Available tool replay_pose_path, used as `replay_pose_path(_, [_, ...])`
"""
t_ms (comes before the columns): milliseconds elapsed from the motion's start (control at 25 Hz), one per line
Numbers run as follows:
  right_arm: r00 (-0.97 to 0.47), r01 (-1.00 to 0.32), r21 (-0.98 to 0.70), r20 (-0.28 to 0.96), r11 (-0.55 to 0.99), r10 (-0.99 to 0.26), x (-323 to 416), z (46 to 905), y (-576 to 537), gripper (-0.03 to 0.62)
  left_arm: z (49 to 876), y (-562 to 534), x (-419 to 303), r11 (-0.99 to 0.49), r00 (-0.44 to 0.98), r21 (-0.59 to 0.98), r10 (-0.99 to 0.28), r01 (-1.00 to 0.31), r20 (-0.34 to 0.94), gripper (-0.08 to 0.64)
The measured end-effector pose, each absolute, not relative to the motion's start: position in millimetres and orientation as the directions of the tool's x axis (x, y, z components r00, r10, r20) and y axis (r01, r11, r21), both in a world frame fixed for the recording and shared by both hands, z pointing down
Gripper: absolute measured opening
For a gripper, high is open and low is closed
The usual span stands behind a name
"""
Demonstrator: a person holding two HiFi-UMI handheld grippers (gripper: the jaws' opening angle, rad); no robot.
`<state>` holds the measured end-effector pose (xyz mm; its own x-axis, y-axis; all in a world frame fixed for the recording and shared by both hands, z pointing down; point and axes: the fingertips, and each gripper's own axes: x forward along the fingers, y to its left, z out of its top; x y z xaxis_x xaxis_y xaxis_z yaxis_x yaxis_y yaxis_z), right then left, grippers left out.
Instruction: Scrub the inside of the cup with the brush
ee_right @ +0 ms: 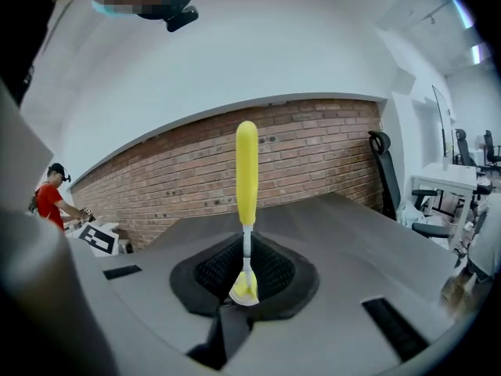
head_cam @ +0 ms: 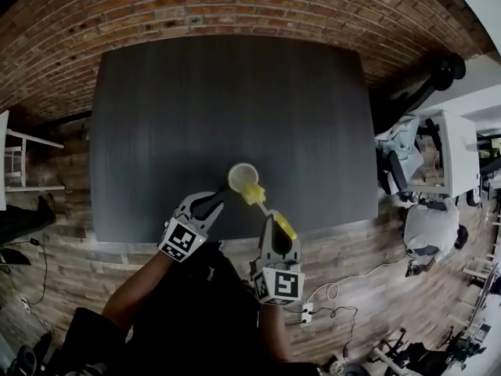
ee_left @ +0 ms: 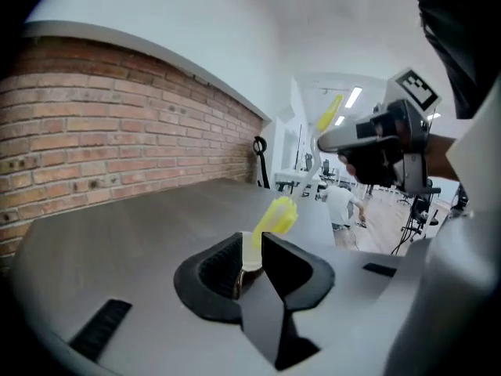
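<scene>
One dark table fills the middle of the head view. A brick wall runs beyond its far edge, and a wood floor lies around it. Past the table's right edge there is a white desk, and near it a person in a pale shirt.

The two grippers come in over the near edge, about midway along it, held by arms in dark sleeves. The left gripper reaches toward the cup from the left. In the left gripper view its jaws are narrow and pinch the pale wall of the cup at the rim. The right gripper comes just beside it, from the right. In the right gripper view its jaws are closed on the thin white stem of the brush, and the yellow handle stands upright above them.

The cup stands upright on the table, close to the near edge and about midway along it, with its open mouth up. It is pale and partly see-through.

The brush leans from the right gripper down to the cup. Its yellow head lies over the cup's rim on the side nearest the right gripper. I cannot tell whether the head is inside the cup.
</scene>
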<state>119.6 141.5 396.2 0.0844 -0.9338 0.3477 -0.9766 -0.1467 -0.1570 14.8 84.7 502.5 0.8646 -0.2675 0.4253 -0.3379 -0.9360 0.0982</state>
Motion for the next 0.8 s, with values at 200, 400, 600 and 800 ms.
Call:
replay_pose_path(200, [0.083,-0.976,-0.171,0.284,-0.136,-0.955,117.0,370.6,165.0,0.046,436.5,108.9,2.4,-0.929,0.890,0.046,-0.338,-0.368,0.306,0.063])
replay_pose_path(400, [0.066,-0.980,-0.167,0.257,-0.112,-0.964,104.3,347.3,191.2,0.046,405.1,139.0,-18.5,-0.918,0.880,0.009,-0.376,-0.396,0.290,0.044])
replay_pose_path(600, [0.065,-0.982,-0.156,0.236,-0.104,-0.970,94.6,329.0,212.4,0.046,361.9,153.5,-34.5,-0.900,0.874,-0.005,-0.425,-0.436,0.234,0.044])
replay_pose_path(800, [0.075,-0.981,-0.158,0.209,-0.110,-0.975,76.1,313.2,226.5,0.046,328.0,163.6,-45.3,-0.905,0.894,-0.009,-0.422,-0.426,0.149,0.046])
